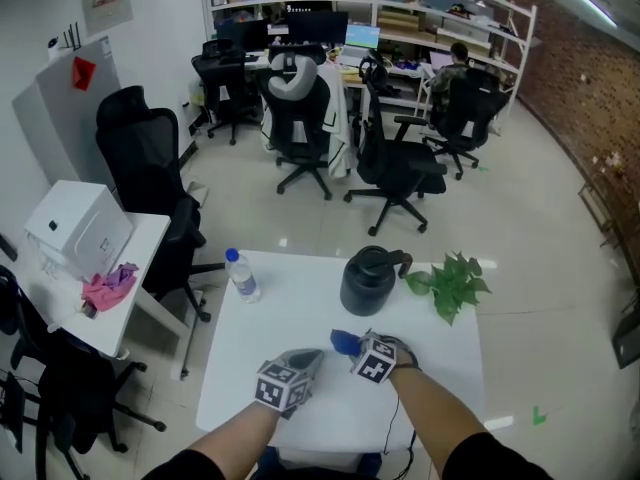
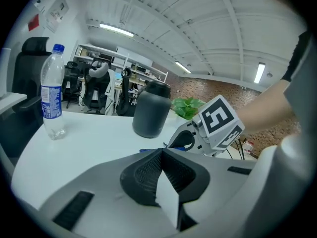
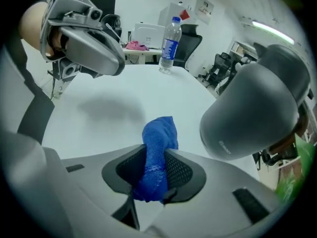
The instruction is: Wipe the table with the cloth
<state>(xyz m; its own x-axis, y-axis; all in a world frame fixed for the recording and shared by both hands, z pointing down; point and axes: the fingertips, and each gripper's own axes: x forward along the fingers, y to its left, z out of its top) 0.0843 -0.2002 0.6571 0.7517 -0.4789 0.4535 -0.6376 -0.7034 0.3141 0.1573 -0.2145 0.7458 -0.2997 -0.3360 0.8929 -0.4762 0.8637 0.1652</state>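
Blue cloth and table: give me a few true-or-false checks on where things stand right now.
The right gripper grips the blue cloth. True.
The dark jug stands between the water bottle and the plant. True.
The water bottle lies on its side. False: it stands upright.
The left gripper also grips the blue cloth. False: its jaws are together on nothing.
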